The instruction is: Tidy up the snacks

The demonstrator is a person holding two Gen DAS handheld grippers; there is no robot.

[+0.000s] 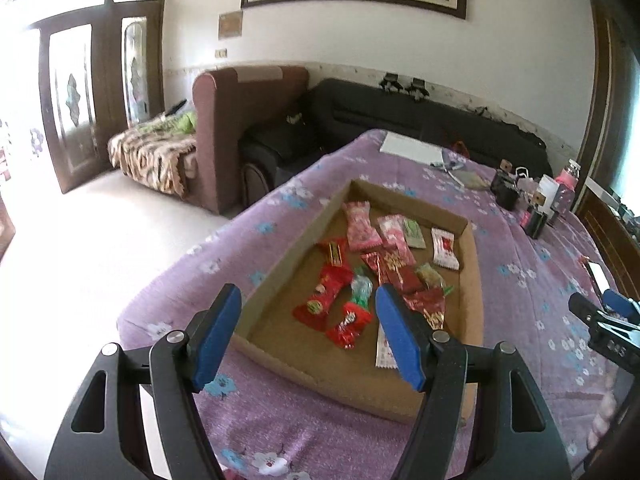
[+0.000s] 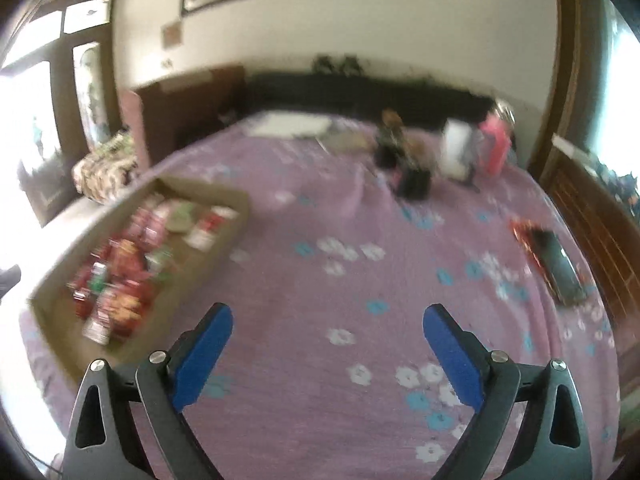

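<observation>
A shallow cardboard tray [image 1: 474,280] lies on the purple flowered cloth and holds several wrapped snacks: red packets [image 1: 326,294], pink packets [image 1: 360,228], a green one [image 1: 414,234] and a white-red one [image 1: 444,248]. My left gripper [image 1: 308,300] is open and empty, hovering above the tray's near end. My right gripper [image 2: 328,316] is open and empty over bare cloth to the right of the tray [image 2: 236,216]; it also shows at the right edge of the left wrist view [image 1: 604,316]. The right wrist view is blurred.
A phone on a red packet [image 2: 560,268] lies at the table's right edge. Black clips, a white box and a pink bottle [image 2: 496,144] stand at the far end, near white paper [image 1: 412,148]. Sofas stand behind the table; the floor drops off left.
</observation>
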